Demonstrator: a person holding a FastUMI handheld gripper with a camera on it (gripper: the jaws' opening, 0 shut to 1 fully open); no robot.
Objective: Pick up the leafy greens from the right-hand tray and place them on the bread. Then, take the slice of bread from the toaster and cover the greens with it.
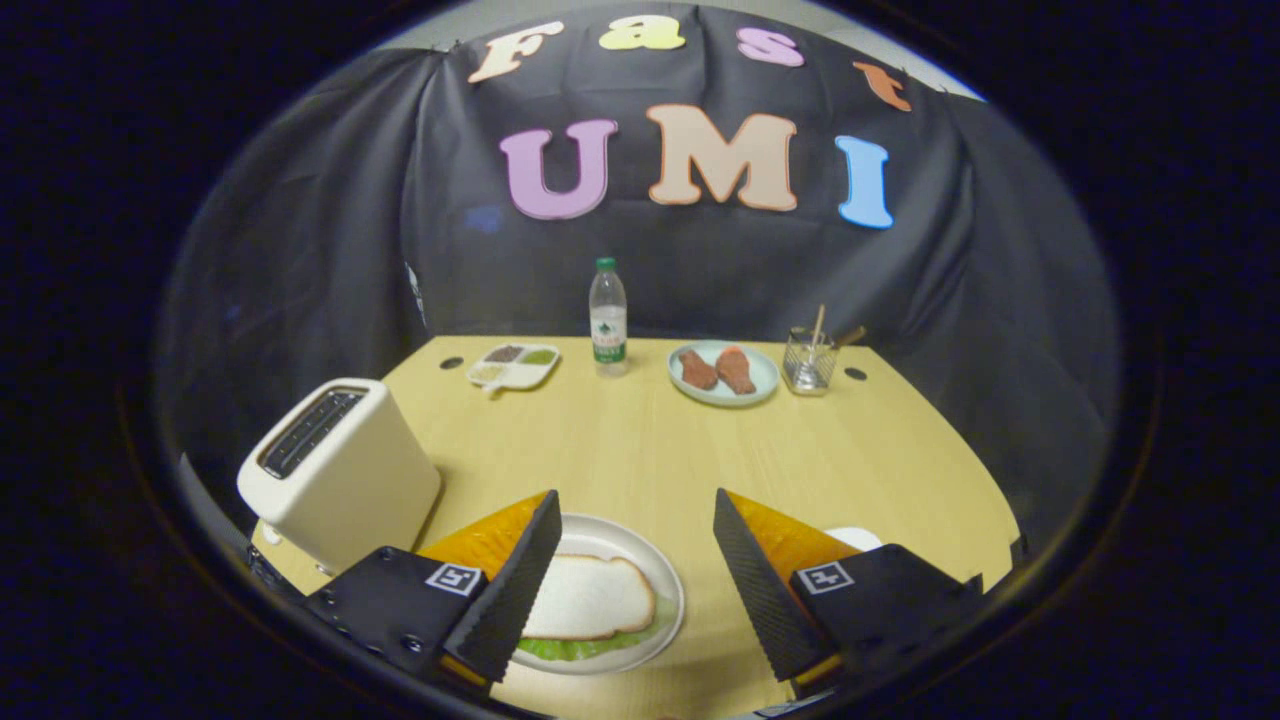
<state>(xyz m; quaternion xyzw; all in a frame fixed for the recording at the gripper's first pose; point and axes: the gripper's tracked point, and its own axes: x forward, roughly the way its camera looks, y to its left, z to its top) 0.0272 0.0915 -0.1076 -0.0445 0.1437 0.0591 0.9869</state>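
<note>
White bread slice (588, 597) already covers the leafy greens (585, 646) on the plate (668, 580); my gripper (632, 565) hangs spread and empty, so I'd lift straight clear of the bench (640, 440).

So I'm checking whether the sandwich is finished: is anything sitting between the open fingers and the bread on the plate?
Nothing visible. The gripper is open, and the bread slice lies on the leafy greens on the white plate, partly behind the left finger, with bare table beyond.
</note>
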